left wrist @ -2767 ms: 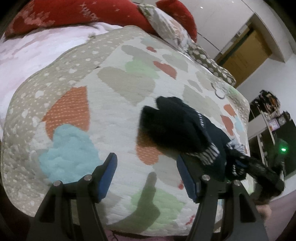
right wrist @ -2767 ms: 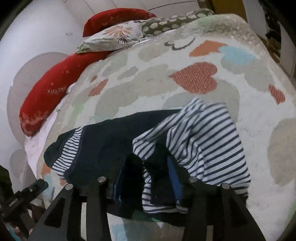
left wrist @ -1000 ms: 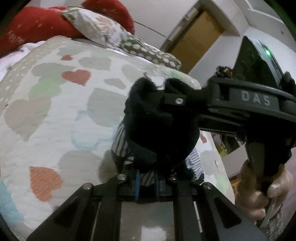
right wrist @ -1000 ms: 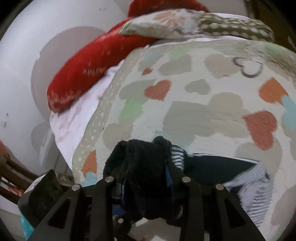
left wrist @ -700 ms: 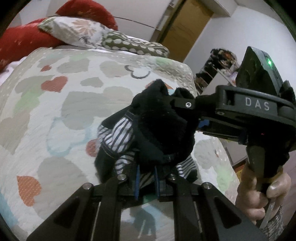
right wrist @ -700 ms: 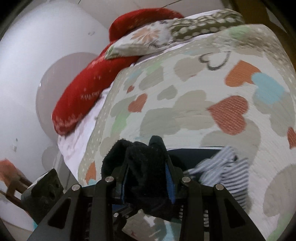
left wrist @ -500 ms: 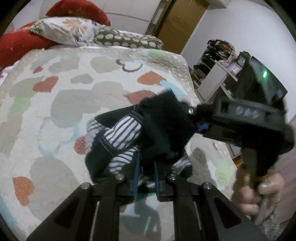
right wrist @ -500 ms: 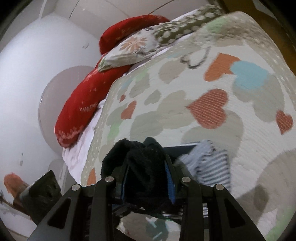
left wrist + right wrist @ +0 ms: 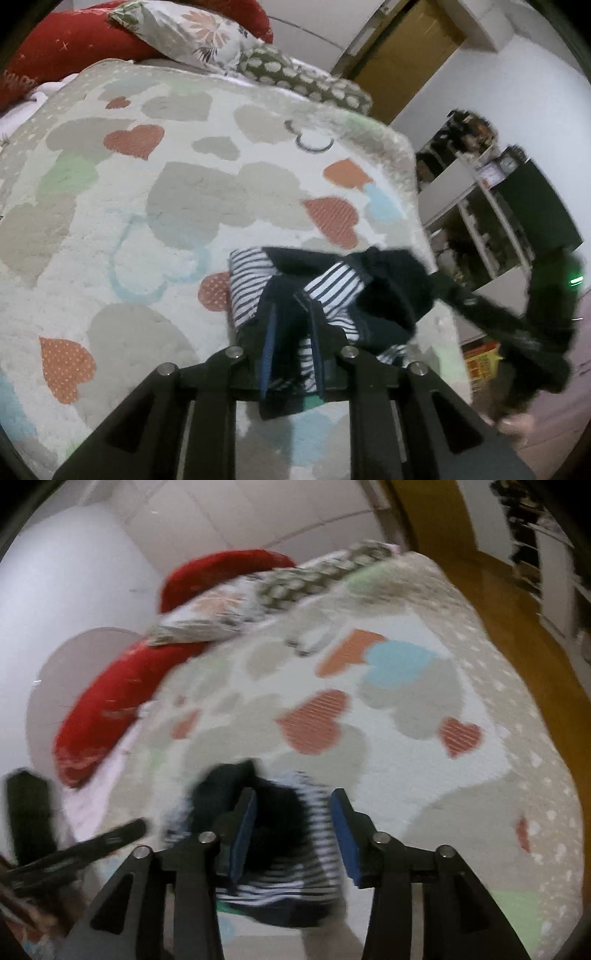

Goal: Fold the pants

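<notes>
My left gripper (image 9: 290,334) pinched the navy striped pants (image 9: 325,291) on the heart-patterned quilt (image 9: 147,206) as its jaws eased apart, while my right gripper (image 9: 291,830), blurred, was spreading, seemingly clear of the cloth.

The right wrist view is smeared all over with motion blur: the pants (image 9: 280,853) between the opening jaws of the right hand-held gripper (image 9: 291,834) are a dark, striped blotch, folds unreadable. In the left wrist view the left hand-held gripper (image 9: 291,354) hides the cloth under its fingers; beyond them, the other tool's far end blurs away
</notes>
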